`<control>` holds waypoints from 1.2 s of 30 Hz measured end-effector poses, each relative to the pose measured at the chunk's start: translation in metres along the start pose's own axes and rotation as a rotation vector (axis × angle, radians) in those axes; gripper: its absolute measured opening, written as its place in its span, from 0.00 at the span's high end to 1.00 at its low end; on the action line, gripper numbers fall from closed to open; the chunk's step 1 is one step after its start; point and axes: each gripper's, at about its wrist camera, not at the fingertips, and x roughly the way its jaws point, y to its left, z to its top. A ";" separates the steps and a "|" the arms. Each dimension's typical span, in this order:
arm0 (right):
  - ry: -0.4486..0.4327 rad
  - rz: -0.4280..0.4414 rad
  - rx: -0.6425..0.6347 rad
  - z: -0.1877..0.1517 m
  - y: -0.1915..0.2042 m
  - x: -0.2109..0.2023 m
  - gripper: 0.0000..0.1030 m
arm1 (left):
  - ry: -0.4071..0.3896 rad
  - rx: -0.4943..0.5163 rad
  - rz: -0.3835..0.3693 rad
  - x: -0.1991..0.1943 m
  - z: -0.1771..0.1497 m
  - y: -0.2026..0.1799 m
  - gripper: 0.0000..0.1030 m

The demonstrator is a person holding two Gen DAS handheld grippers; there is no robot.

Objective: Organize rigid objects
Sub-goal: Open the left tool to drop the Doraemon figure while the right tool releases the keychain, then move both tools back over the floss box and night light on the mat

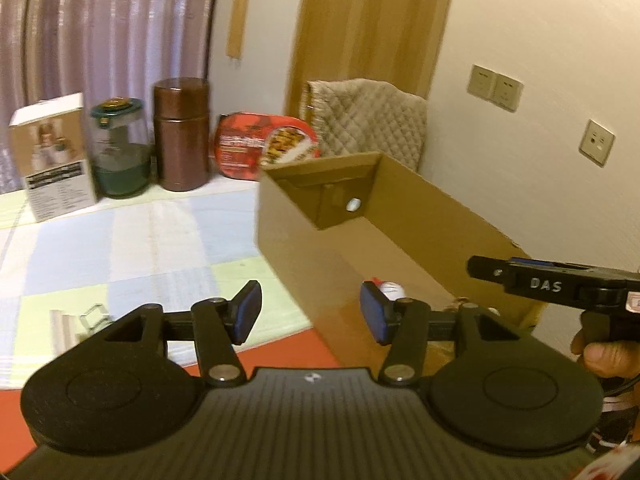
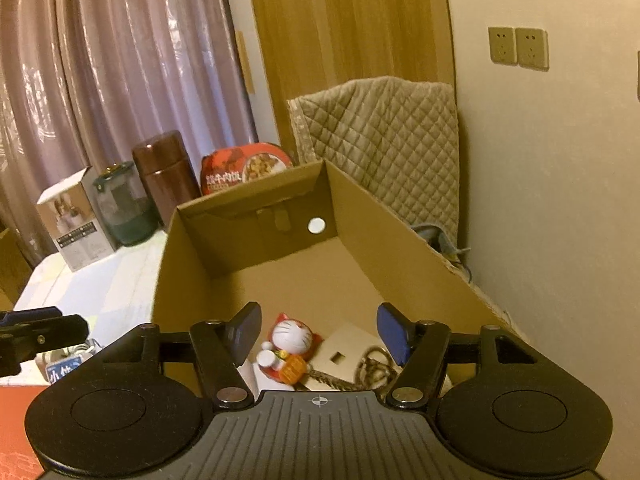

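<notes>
Right tongs hang spread and empty over the cardboard box, cat figurine at six o'clock inside; left tongs likewise spread, empty.

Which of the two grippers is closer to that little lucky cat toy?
Right. The right gripper hangs open just above the cat figurine lying in the cardboard box. The left gripper is outside the box, beside its near wall, open and empty.

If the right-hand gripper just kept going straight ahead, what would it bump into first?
Most likely the lucky cat figurine, lying in the cardboard box just ahead of the right gripper, whose jaws stand open and empty. Depth is hard to judge; it might reach the box floor instead.
</notes>
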 end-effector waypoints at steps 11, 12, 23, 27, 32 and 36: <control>-0.070 0.103 -0.068 0.003 0.065 -0.010 0.39 | -0.024 -0.068 0.155 -0.045 -0.014 0.071 0.42; -0.072 0.117 -0.075 0.003 0.073 -0.010 0.39 | -0.027 -0.074 0.171 -0.050 -0.016 0.077 0.41; -0.070 0.278 -0.203 -0.010 0.157 -0.013 0.35 | -0.036 -0.171 0.328 -0.108 -0.040 0.144 0.35; -0.056 0.324 -0.239 -0.019 0.179 -0.011 0.31 | -0.038 -0.161 0.394 -0.125 -0.050 0.158 0.33; 0.000 0.366 -0.198 -0.027 0.190 -0.002 0.26 | -0.012 -0.168 0.404 -0.126 -0.059 0.170 0.33; 0.039 0.399 -0.173 -0.031 0.195 0.006 0.20 | 0.000 -0.154 0.408 -0.122 -0.061 0.171 0.31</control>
